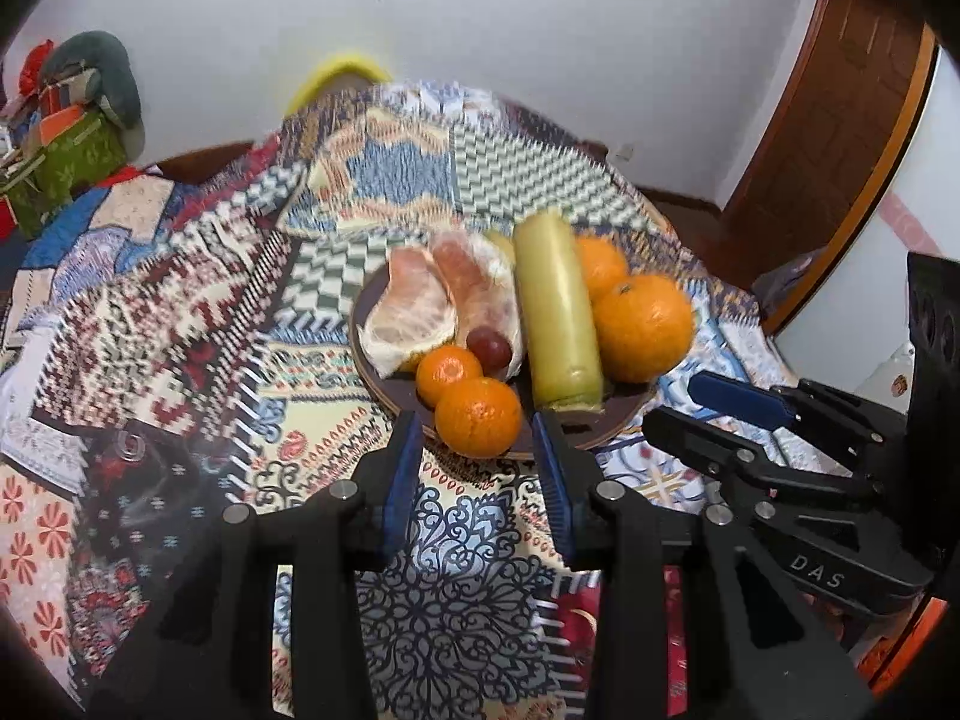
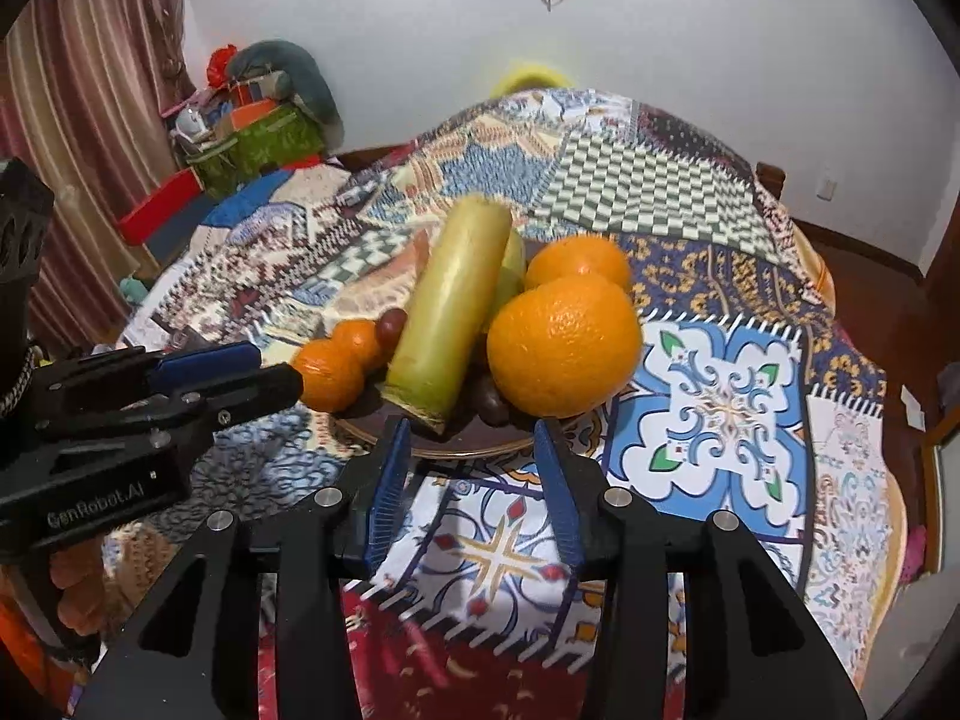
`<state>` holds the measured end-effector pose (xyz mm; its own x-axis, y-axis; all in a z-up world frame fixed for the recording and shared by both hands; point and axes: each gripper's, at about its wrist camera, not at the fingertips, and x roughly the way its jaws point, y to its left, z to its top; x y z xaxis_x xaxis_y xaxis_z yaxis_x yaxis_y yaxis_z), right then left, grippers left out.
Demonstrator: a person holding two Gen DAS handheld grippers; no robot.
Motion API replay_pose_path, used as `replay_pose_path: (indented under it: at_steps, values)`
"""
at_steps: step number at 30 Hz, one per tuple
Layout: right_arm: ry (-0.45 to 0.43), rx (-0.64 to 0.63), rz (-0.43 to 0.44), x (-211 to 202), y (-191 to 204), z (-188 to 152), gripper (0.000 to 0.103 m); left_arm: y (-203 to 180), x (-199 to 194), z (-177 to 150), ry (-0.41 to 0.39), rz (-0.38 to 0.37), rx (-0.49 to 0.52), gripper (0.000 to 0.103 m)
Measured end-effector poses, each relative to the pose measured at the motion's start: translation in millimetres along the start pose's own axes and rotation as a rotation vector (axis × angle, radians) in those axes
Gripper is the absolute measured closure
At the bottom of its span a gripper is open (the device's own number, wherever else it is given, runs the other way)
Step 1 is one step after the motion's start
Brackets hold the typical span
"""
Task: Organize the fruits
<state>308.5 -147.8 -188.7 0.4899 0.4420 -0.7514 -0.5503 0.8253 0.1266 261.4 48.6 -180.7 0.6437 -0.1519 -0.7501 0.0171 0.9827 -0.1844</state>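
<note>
A dark round plate (image 1: 624, 414) on the patterned table holds a green sugarcane piece (image 1: 555, 312), two large oranges (image 1: 643, 327), two small mandarins (image 1: 477, 417), a red grape (image 1: 489, 345) and peeled pomelo segments (image 1: 411, 309). My left gripper (image 1: 478, 429) is open, its fingers either side of the nearest mandarin, just short of it. My right gripper (image 2: 472, 435) is open at the plate's (image 2: 468, 450) near rim, below the sugarcane (image 2: 447, 306) and the big orange (image 2: 564, 345). Each gripper shows in the other's view: the right one (image 1: 702, 399), the left one (image 2: 264, 369).
A patchwork cloth (image 1: 456, 576) covers the table. A clear glass object (image 1: 135, 450) lies at the left. Cluttered boxes and a cushion (image 1: 78, 120) stand at the back left by the wall. A wooden door (image 1: 840, 120) is at the right.
</note>
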Motion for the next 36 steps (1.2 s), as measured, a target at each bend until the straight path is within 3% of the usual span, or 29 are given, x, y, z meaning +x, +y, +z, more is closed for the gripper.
replay_pose_path:
  at_steps: [10, 17, 21, 30, 36]
  values:
    - [-0.285, -0.029, -0.003, -118, 24, 21, 0.064, -29, -113, 13, -0.248, 0.026, 0.055, 0.066]
    - [-0.465, -0.031, -0.025, -191, 43, 15, 0.064, -54, -193, 6, -0.415, 0.051, 0.1, 0.066]
    - [-0.536, -0.047, -0.037, -220, 55, 9, 0.064, -62, -229, -1, -0.5, 0.048, 0.098, 0.057]
    - [-0.642, -0.063, -0.064, -247, 75, 0, 0.042, -72, -283, -19, -0.641, 0.073, 0.107, 0.04]
    - [-0.687, -0.062, -0.11, -248, 81, 1, 0.02, -72, -293, -26, -0.671, 0.073, 0.112, 0.022]
